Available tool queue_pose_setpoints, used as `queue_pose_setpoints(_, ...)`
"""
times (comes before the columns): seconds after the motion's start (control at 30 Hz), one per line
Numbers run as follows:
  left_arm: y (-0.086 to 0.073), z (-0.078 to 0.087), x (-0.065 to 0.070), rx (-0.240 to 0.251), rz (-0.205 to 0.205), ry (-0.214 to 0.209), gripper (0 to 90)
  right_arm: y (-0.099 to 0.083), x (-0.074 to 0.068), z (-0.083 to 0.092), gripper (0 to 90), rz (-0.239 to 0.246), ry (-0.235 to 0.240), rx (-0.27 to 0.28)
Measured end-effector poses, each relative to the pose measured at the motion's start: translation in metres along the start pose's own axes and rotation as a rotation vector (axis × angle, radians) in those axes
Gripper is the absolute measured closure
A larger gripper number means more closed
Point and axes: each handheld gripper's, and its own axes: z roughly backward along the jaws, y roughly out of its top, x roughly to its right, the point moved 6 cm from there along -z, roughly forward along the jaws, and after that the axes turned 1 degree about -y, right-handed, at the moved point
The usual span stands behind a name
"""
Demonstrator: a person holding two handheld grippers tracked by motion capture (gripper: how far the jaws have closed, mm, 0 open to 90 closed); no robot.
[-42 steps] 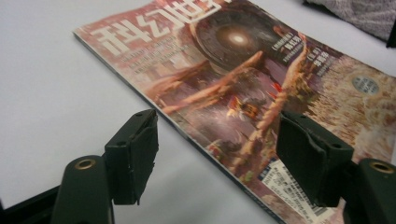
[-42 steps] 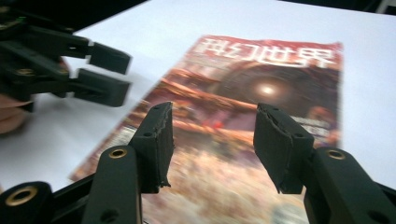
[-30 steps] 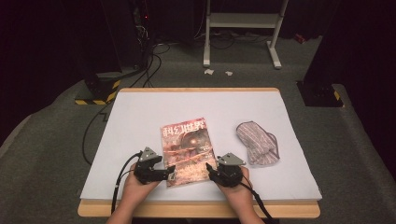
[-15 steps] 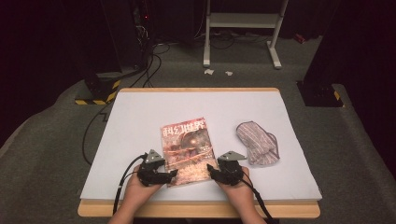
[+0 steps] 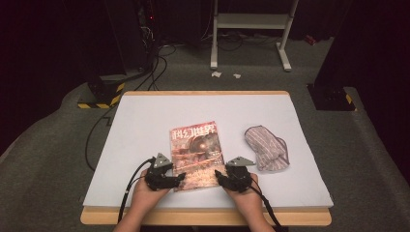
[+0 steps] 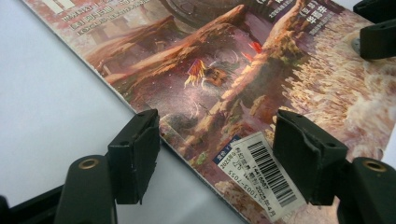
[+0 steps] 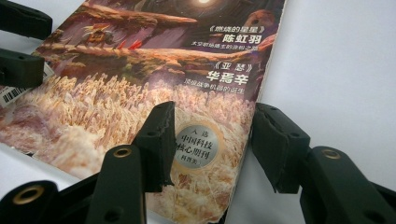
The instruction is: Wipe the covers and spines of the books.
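- Magazine point(image 5: 196, 155): a glossy paperback issue with a reddish-brown illustrated cover, red title characters across the top and a pale field of grass along the bottom. It is laid flat, cover up, on the table, near the middle and toward the 6 o'clock edge in the high view, slightly turned.
- Barcode sticker point(image 6: 265, 173): a white label fixed to the magazine's near corner on the left gripper's side.
- Round silver seal point(image 7: 196, 145): printed with characters, placed at the cover's other near corner.
- Left gripper point(image 5: 180, 178): a black two-jaw tool with a grey three-cornered plate, carried in the person's left hand point(image 5: 150, 192) at the magazine's 7 o'clock corner. The jaws are spread and have just been closing; the spine edge and the barcode corner are seen between them in the left gripper view point(image 6: 215, 156), with no pad pressed on the cover.
- Right gripper point(image 5: 217, 176): a matching black tool in the right hand point(image 5: 245, 195) at the magazine's 5 o'clock corner. The jaws are spread and have just been closing a little; one pad is set over the cover beside the seal, the other over bare table just past the magazine's edge, as seen in the right gripper view point(image 7: 212, 142). No pinch is seen.
- Cloth item point(image 5: 267, 147): grey-and-pink striped fabric, crumpled, laid at 3 o'clock of the magazine, near it but apart.
- Table point(image 5: 145, 116): a pale lavender-white top with a wooden rim.
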Motion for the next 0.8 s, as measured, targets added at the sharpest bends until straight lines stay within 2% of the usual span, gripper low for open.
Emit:
queue_pose_setpoints(0.23, 0.015, -0.016, -0.004, -0.001, -0.011, 0.004, 32.1, 0.002, 0.010, -0.001, 50.1, -0.015, -0.022, 0.009)
queue_pose_setpoints(0.33, 0.016, -0.017, -0.004, 0.004, -0.012, 0.003, 32.0, 0.003, 0.013, -0.002, 50.4, -0.023, -0.025, 0.010)
queue_pose_setpoints(0.6, 0.014, -0.016, -0.004, 0.029, -0.021, 0.001, 32.0, 0.003, 0.014, -0.001, 50.3, -0.024, -0.019, 0.015)
queue_pose_setpoints(0.67, 0.012, -0.013, -0.005, 0.033, -0.027, 0.018, 30.3, 0.003, 0.014, -0.001, 49.2, -0.016, -0.021, 0.018)
queue_pose_setpoints(0.8, 0.008, 0.000, -0.010, 0.063, -0.013, 0.026, 29.4, 0.003, 0.015, 0.003, 48.5, -0.007, -0.025, 0.035)
